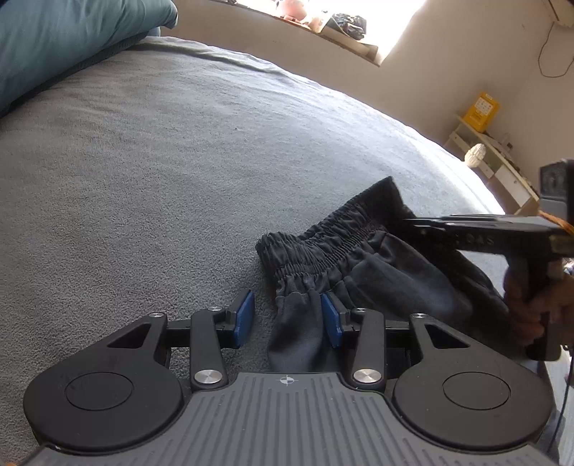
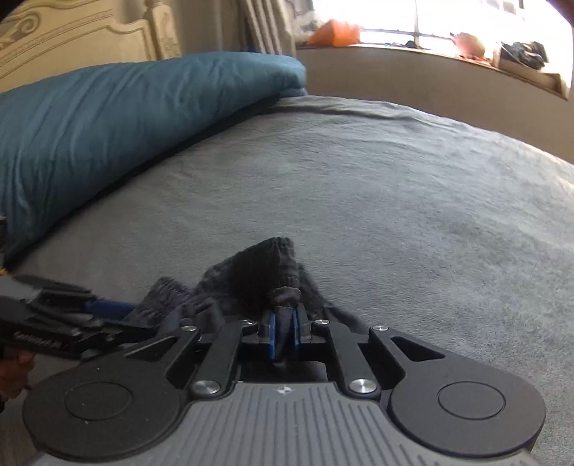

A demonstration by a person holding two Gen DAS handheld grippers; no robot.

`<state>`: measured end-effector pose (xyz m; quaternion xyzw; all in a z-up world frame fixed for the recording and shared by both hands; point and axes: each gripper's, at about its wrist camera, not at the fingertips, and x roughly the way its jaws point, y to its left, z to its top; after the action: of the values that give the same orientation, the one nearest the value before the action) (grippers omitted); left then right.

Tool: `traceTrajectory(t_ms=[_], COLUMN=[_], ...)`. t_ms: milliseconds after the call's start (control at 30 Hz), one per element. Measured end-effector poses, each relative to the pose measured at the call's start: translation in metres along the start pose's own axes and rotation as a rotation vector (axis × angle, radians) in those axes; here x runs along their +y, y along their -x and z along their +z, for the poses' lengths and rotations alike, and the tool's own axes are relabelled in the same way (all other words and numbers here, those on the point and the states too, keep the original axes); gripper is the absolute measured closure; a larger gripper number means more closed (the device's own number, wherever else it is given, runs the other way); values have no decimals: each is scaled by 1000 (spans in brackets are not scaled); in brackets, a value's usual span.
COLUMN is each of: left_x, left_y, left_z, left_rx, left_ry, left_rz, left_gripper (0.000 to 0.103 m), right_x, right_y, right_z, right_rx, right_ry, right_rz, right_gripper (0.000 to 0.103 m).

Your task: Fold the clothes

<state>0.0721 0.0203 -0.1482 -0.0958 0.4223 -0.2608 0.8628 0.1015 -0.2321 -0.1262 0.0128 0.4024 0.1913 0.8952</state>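
Dark shorts point(image 2: 276, 272) pinched by right gripper point(image 2: 283, 331); left gripper point(image 1: 287, 319) jaws apart.

Shorts point(image 1: 358, 265) on bed point(image 1: 161, 161) w/ duvet point(image 1: 71, 39) behind, far-left; windowsill point(image 1: 305, 21) beyond.

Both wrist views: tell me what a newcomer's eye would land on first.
The dark garment with a gathered elastic waistband lies bunched on the grey bedspread. The right gripper has its blue-padded fingers pinched shut on a fold of it, while the left gripper is open, straddling another part. A teal duvet is heaped at the far left.
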Motion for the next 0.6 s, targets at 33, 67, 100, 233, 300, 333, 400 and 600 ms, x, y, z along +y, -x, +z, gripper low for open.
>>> traceTrajectory(t_ms=[33,67,100,233,300,333,400,600], left_x=[0,-1,-2,-6,-12,-16,-25,-63], left_y=[3,6,9,13,12,12,12,-14], left_z=[1,2,4,9,12,13,17,31], left_rx=[-7,-20,-35,-66,-81,-89,-112,-130], left_ry=[-5,-14,-24,-46,-60,-67,-90,-204], left_rz=[7,19,29,45,45,45,40,22], left_gripper=[61,61,60,60,60,60,60,60], right_x=[-9,-17,-26,-39,-49,-54,-63,-81], right_y=[-4,-8,-12,-4,14,26,56,136], right_z=[2,4,5,6,3,2,-3,-43], right_rx=[5,10,15,-13,-58,-83,-136,-174], right_ry=[-49,-98,-148,-231,-285,-303,-312,-292], right_rz=[8,15,23,10,22,26,10,-80], right_gripper=[94,93,91,71,63,61,59,59])
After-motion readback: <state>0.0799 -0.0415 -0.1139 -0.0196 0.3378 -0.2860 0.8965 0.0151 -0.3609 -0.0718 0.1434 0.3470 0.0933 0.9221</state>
